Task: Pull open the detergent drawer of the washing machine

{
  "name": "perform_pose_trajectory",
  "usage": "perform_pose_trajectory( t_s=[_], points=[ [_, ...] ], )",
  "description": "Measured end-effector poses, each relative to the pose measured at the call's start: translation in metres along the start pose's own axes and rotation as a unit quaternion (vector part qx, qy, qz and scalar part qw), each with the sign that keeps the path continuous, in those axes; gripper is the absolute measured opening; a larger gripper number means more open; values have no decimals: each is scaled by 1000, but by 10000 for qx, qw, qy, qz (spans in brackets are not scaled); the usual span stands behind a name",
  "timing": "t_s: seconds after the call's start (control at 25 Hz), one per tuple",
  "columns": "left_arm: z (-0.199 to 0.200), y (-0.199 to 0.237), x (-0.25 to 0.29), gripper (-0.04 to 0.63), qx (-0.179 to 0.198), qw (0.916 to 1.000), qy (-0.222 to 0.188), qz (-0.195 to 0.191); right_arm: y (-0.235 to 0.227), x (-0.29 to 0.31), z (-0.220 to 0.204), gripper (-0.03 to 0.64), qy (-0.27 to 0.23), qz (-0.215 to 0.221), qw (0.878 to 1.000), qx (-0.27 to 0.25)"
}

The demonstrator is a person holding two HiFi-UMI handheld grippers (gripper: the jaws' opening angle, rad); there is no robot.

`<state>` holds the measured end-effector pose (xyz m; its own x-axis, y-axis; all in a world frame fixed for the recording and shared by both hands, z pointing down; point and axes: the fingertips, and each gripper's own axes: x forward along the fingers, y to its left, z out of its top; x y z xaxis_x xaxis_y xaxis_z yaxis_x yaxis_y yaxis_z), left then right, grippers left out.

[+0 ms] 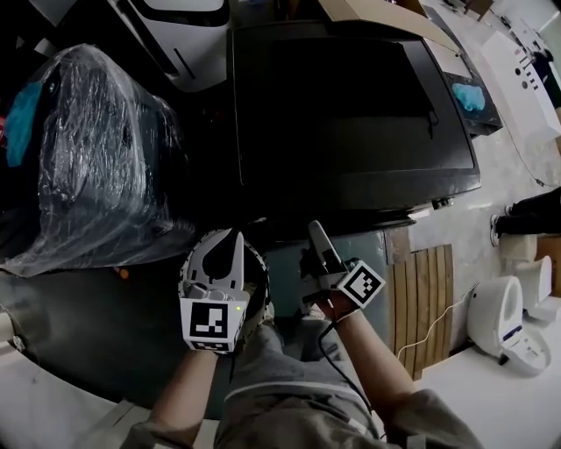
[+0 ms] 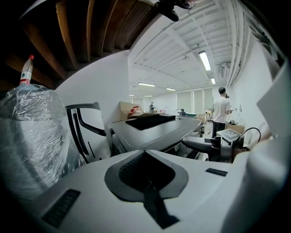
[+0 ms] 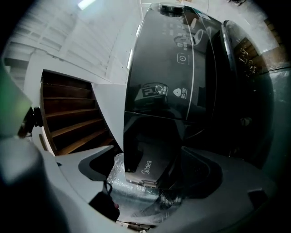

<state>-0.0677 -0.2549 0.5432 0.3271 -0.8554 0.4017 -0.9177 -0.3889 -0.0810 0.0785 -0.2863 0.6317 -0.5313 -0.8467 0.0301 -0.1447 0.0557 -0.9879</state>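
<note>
Low at the front of the washing machine [image 1: 351, 105], approach step only: right gripper [image 3: 145, 181] spread wide, pinching nothing, aimed at the detergent drawer [image 3: 146, 164]. Beside it, left gripper [image 1: 233, 250] pressed together, empty. Drawer flush at the front's left end, face toward the person [image 1: 289, 403], long axis likely running back inside. Next: clamp its lip, pull straight out.

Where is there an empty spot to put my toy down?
The washing machine's black top is mostly bare, from the cardboard at its back edge to its front edge. It is crowded where a plastic-wrapped bundle sits close beside the machine.
</note>
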Motion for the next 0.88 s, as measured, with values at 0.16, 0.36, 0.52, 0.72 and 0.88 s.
perform_pose_trajectory(
  t_s=[0.16, 0.36, 0.52, 0.72, 0.88],
  points=[
    [-10, -2, 5, 18, -15, 10000, 45, -24, -11, 3, 5, 436, -60, 9, 10000, -31],
    [-15, -7, 6, 18, 6, 9999, 67, -117, -15, 9, 9, 440, -139, 48, 9999, 81],
    [-16, -9, 6, 18, -45, 9999, 58, -134, -14, 12, 10, 440, -207, 166, 9996, 139],
    [-21, -6, 4, 18, 32, 9998, 109, -162, -12, 14, 11, 440, -326, 358, 9987, 127],
    [-23, -5, 0, 18, 21, 9998, 132, -160, -11, 13, 10, 438, -412, 395, 9981, 250]
  ],
)
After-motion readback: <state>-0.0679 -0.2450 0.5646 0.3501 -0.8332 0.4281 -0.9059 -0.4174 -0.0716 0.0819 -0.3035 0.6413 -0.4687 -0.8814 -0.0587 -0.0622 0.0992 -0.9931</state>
